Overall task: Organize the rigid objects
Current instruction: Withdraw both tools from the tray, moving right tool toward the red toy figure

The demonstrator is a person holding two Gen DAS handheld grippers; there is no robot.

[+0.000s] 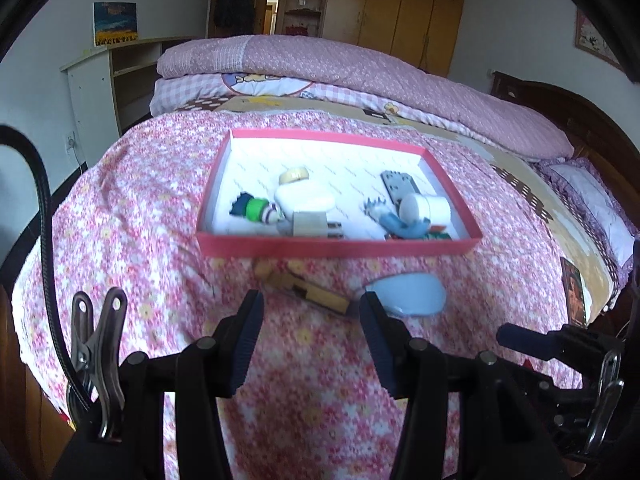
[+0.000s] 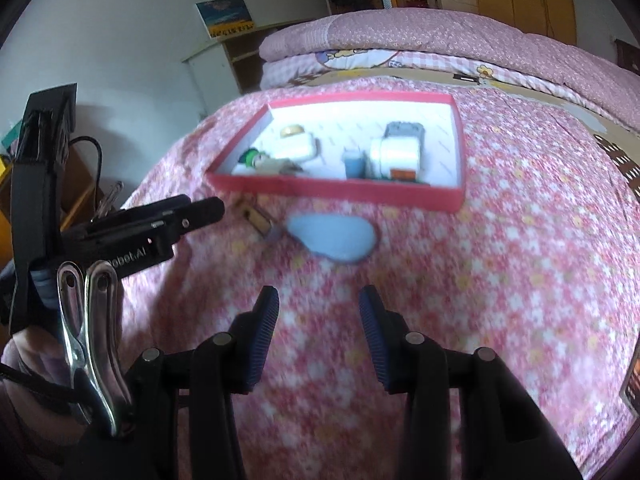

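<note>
A red shallow box [image 1: 340,246] [image 2: 336,192] with a white inside lies on the flowered bedspread. It holds several small items, among them a white bottle with a gold cap [image 1: 304,196] and a white jar [image 1: 424,206]. In front of the box lie a pale blue oval object [image 1: 412,294] [image 2: 332,236] and a small brown and yellow box [image 1: 316,294] [image 2: 256,216]. My left gripper [image 1: 312,312] hovers open just short of these two, nothing between its fingers. My right gripper [image 2: 318,308] is open and empty, nearer than the blue object.
Folded pink quilts [image 1: 360,72] are stacked beyond the box. A pillow [image 1: 592,200] and dark wooden headboard lie to the right. A white shelf unit [image 1: 104,80] stands by the far wall at left. The bed's edge drops away on the left.
</note>
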